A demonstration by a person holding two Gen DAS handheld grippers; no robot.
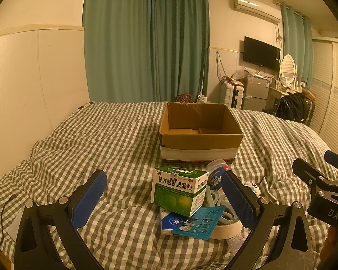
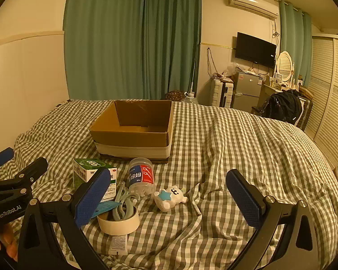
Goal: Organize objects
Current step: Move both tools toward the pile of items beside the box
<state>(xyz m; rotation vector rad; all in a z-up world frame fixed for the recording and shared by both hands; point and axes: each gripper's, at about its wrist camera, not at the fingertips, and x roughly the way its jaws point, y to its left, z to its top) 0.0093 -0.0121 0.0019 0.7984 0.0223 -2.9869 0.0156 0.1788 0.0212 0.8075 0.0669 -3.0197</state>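
One open brown cardboard box (image 2: 133, 130), banded with pale tape low around its walls and with nothing visible inside, sits on the grey-and-white checked bed cover (image 2: 236, 148). In front of it lies a small cluster of loose things: one green-and-white medicine carton with Chinese print (image 1: 180, 191), one clear plastic jar with a blue-and-red label (image 2: 140, 177) lying on its side, one white bear figurine holding a blue star (image 2: 170, 196), one roll of cream masking tape (image 2: 118, 223) lying flat, one pale blue-grey plastic clip-like piece (image 2: 124, 202) resting partly inside the roll's ring, one teal blister card (image 1: 198, 222), and one white packet with a blue round emblem (image 1: 172, 221) tucked under the carton and the card. A small white printed slip (image 2: 118, 243) lies just in front of the tape roll. The carton stands nearest the box, touching the jar's side in the left wrist view; the bear lies apart to the right of the pile. The left gripper (image 1: 166, 199) hovers over the pile with its two blue-padded fingers spread wide, holding nothing. The right gripper (image 2: 167, 199) is likewise spread wide and empty, the bear between its fingers in view.
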